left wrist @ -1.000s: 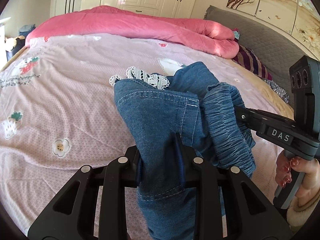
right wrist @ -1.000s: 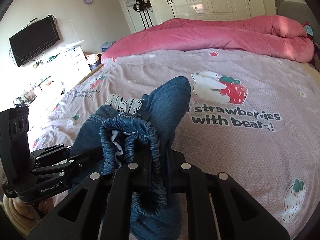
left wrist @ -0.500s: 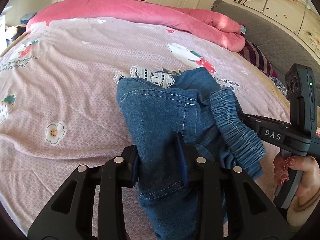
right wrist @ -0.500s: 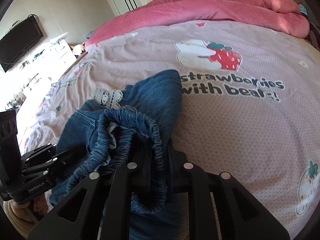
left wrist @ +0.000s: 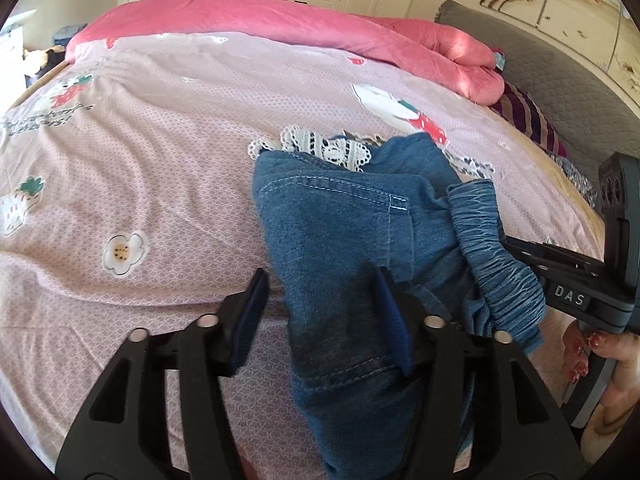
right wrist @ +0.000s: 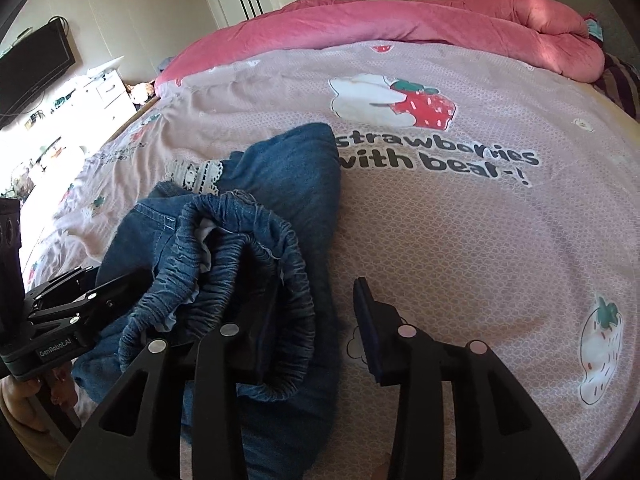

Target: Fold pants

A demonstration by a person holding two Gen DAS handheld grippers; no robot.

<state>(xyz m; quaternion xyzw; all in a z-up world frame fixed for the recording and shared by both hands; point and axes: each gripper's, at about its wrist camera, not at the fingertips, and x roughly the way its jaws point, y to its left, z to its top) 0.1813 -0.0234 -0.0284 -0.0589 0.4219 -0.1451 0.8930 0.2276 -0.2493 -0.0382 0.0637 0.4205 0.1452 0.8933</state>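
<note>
Releasing is the step in hand, judging by both views. In the left wrist view the left gripper (left wrist: pixel 320 308) fills the bottom of the frame, its fingers (left wrist: pixel 252 312) apart and opening; the pants (left wrist: pixel 352 248) lie between them, the denim touching the right finger but clear of the left one, so nothing is clamped. The pants sit bunched at lower centre on the bed (left wrist: pixel 160 152), lace trim (left wrist: pixel 320 146) peeking out above them, the gathered waistband (left wrist: pixel 496 248) to the right beside the right gripper's body.

In the right wrist view the right gripper (right wrist: pixel 316 316) is at bottom centre, fingers (right wrist: pixel 368 320) also parting. The waistband drapes over the left finger, while the right finger stands free over bare bedding. The pants lie at left centre of the frame, near the left gripper at lower left.

To do this well, I judge both pairs should spread fully, then back straight out along their own line, so the elastic slips off that finger without dragging the fold open.
</note>
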